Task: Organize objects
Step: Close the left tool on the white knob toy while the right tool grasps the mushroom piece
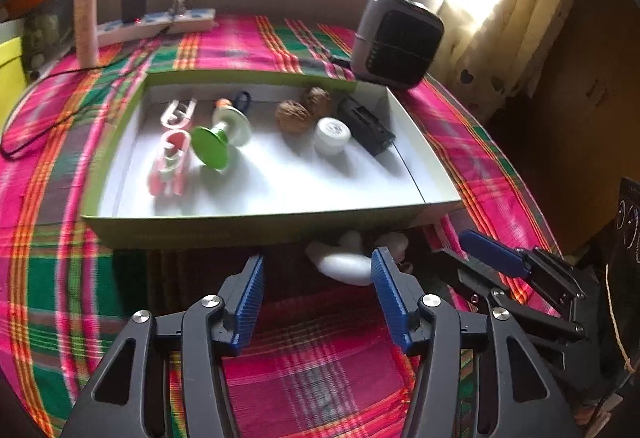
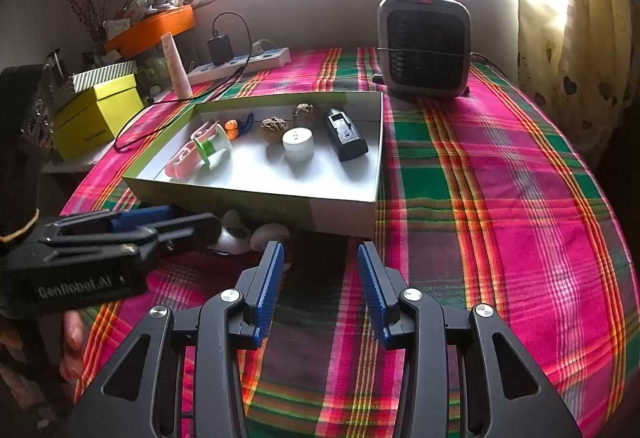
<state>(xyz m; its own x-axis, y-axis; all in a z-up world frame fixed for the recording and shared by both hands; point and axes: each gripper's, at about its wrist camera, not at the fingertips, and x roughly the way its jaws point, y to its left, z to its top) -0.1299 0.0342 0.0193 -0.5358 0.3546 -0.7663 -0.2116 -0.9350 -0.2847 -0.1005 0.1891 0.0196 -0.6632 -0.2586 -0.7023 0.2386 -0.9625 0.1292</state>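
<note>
Jaws on both your grippers stand released, holding nothing.

Your left gripper hovers low over the pink-and-green plaid-covered surface, pointed at a white rounded plastic object lying just in front of the shallow green-sided cardboard tray; your right gripper sits just beside it, near the tray's corner. Inside the tray lie pink clips, a green-and-white spool, two brown walnuts, a white round jar and a black rectangular charger. A grey heater stands behind the tray.

plaid tablecloth carries tray, heater, power strip.
</note>
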